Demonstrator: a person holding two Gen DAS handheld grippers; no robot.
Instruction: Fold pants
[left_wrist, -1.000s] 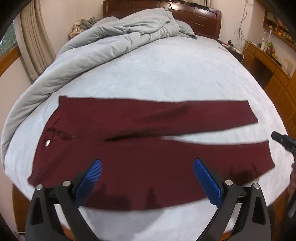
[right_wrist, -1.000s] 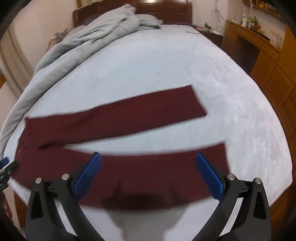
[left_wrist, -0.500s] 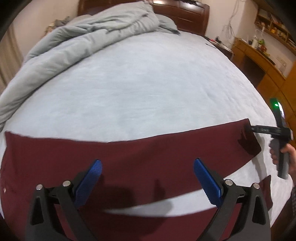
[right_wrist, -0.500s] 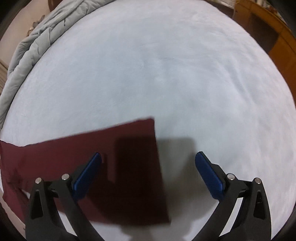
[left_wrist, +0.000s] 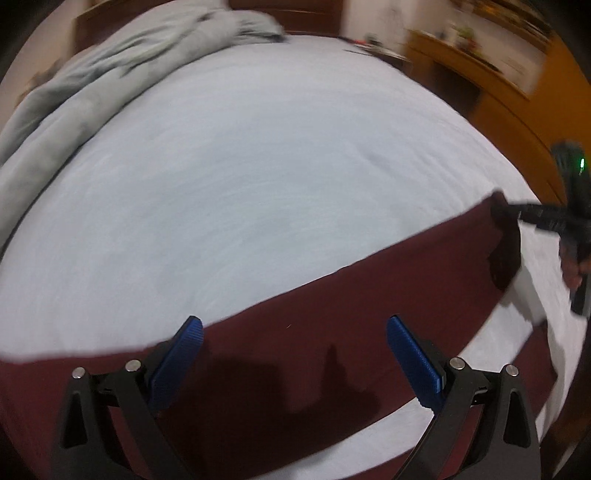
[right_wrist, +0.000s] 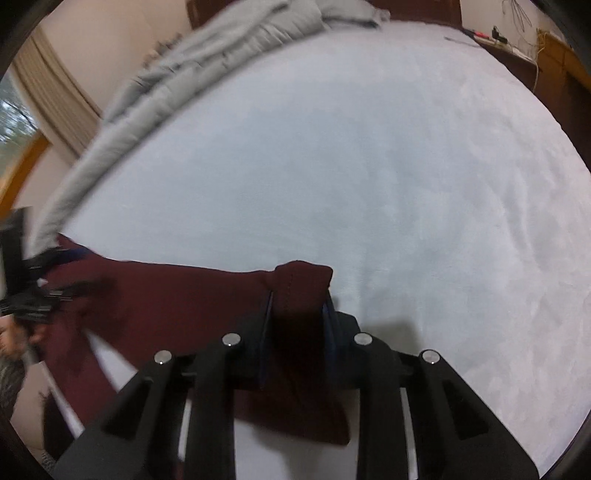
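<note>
While the dark red pants (left_wrist: 332, 332) lay spread flat along the near edge of the pale, velvety bed (left_wrist: 258, 166), no fold was finished. The right gripper (right_wrist: 297, 321) had just closed, pinching a bunched hem corner. The left gripper (left_wrist: 293, 350) hovered over the cloth, jaws spread, holding nothing

Right gripper (right_wrist: 297, 312): angled downward, jaws just closed, blue pads clamped on a bunched hem of the maroon pants (right_wrist: 177, 295). Left gripper (left_wrist: 293, 354): angled downward above the cloth, jaws spread wide, nothing between the pads.
</note>
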